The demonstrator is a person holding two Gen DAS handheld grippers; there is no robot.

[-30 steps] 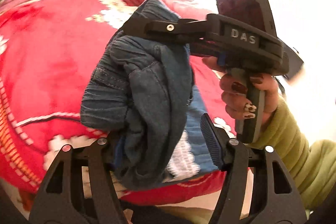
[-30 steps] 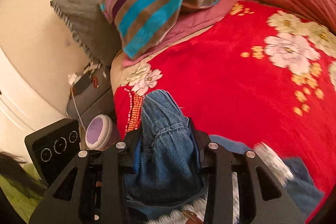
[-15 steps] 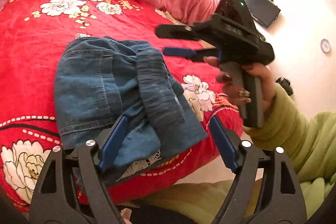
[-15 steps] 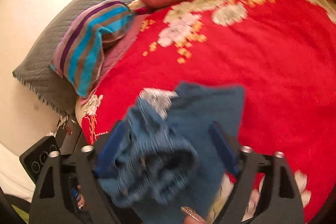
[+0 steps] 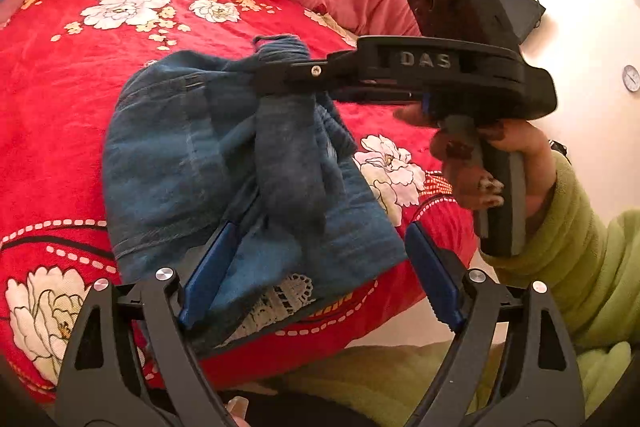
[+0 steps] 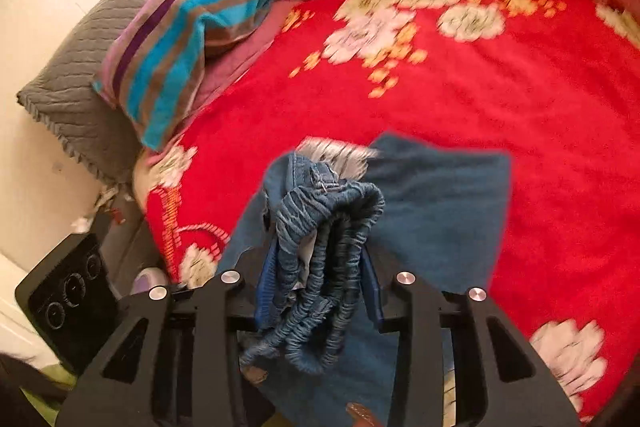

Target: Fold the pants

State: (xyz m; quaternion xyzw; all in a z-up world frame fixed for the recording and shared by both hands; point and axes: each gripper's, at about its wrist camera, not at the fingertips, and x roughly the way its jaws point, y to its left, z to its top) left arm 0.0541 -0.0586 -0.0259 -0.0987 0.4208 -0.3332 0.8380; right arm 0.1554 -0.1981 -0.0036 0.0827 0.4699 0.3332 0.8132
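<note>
Over at 10 o'clock a striped pillow [image 6: 176, 47] is sitting on the red blanket [image 6: 460, 99]. Pants [image 5: 224, 163] are lying bunched at the bed edge; right gripper [image 6: 316, 291], jaws just closing, is clamping their waistband at 12, left gripper [image 5: 316, 267] is spreading wide around them.

"das" on right tongs [image 5: 276, 83]

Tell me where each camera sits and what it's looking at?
Left wrist: sits on the left hand-held gripper, jaws open, facing the jeans on the red blanket; a hand and green sleeve show.
Right wrist: sits on the right hand-held gripper, clamping the jeans' waistband, facing the striped pillow.
Both share jeans and blanket.
</note>
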